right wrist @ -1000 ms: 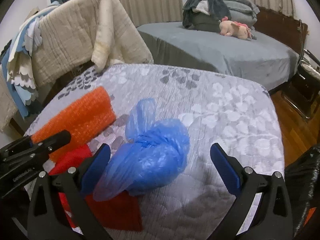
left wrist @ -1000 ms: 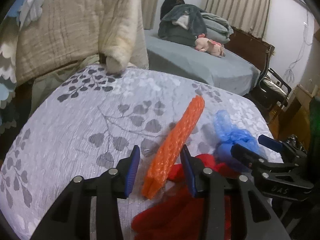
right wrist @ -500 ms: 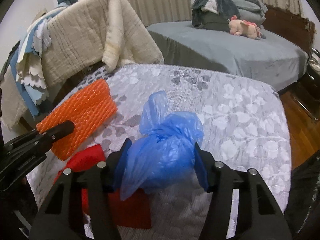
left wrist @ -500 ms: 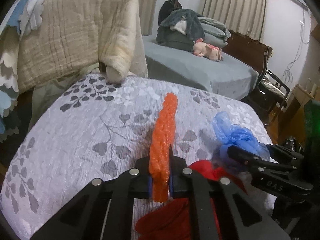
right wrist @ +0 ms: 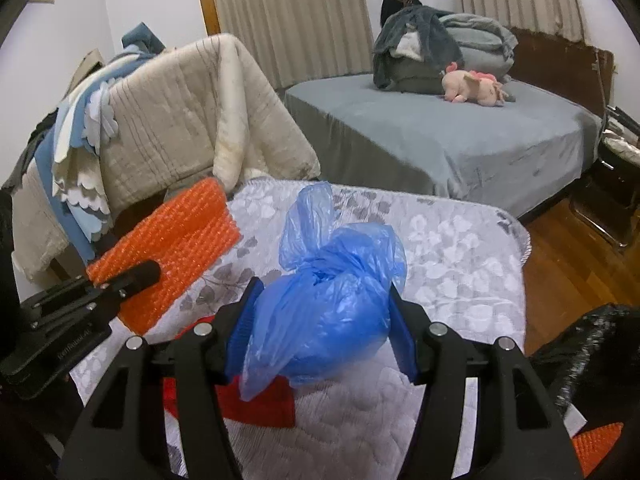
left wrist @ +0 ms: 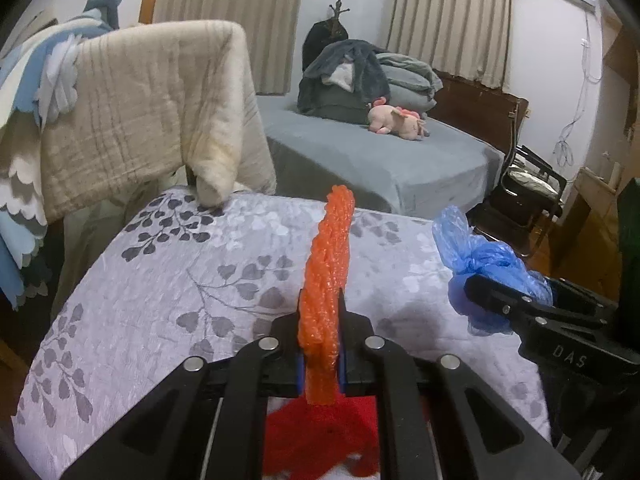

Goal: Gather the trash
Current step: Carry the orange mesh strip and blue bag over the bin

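My left gripper (left wrist: 319, 354) is shut on an orange bubble-wrap sheet (left wrist: 328, 272), held edge-up above the grey leaf-patterned mattress (left wrist: 160, 280). The sheet shows flat in the right wrist view (right wrist: 176, 240), with the left gripper (right wrist: 120, 280) clamped on it. My right gripper (right wrist: 320, 328) is shut on a knotted blue plastic bag (right wrist: 332, 288), lifted off the mattress (right wrist: 460, 248). The bag also shows in the left wrist view (left wrist: 488, 264). A red piece of trash (left wrist: 320, 440) lies on the mattress under both grippers, also seen in the right wrist view (right wrist: 256, 400).
A beige quilt (left wrist: 140, 112) hangs over a chair at the back left. A grey bed (right wrist: 460, 132) with clothes and a pink plush toy (right wrist: 476, 88) stands behind. A black bag (right wrist: 592, 352) sits at the right over the wooden floor (right wrist: 560, 264). A dark chair (left wrist: 528, 192) is at the right.
Both grippers closed: the left on the orange bubble wrap, the right on the blue bag. Both items have been lifted off the mattress, uncovering more of the red trash.
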### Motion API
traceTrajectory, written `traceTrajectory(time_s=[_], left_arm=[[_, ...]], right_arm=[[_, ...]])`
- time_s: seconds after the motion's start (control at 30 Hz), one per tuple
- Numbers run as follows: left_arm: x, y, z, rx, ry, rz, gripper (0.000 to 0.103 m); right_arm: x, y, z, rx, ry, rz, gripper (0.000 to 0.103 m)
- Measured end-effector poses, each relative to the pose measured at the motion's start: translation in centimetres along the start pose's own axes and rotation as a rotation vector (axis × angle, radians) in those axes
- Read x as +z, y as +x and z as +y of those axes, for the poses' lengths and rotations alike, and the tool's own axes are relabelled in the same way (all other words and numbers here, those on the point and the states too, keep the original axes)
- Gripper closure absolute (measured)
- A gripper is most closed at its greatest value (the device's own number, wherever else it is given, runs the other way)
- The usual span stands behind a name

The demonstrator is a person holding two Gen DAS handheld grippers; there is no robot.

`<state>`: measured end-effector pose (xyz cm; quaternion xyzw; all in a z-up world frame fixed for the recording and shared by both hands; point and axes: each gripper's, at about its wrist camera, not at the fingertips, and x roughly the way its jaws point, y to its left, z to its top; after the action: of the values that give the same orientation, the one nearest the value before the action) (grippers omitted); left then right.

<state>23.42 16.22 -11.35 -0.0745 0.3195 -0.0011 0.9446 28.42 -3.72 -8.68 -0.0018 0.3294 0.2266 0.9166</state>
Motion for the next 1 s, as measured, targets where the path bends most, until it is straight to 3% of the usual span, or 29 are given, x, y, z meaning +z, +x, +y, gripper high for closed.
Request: traceTrajectory(time_s=[0.47,1.0], left_arm=[[-0.2,-4.5,-4.7,-0.049,0.011,-0.024,0.092],[-1.9,-9.7,-12.9,-0.144,0.104,-0.048,0.092]], right_arm=[[-0.9,-8.0,-1.9,-0.024,0.015,-0.068,0.046],[-3.1,-17.1,-5.6,-0.094,0.061,-0.134,0.046]])
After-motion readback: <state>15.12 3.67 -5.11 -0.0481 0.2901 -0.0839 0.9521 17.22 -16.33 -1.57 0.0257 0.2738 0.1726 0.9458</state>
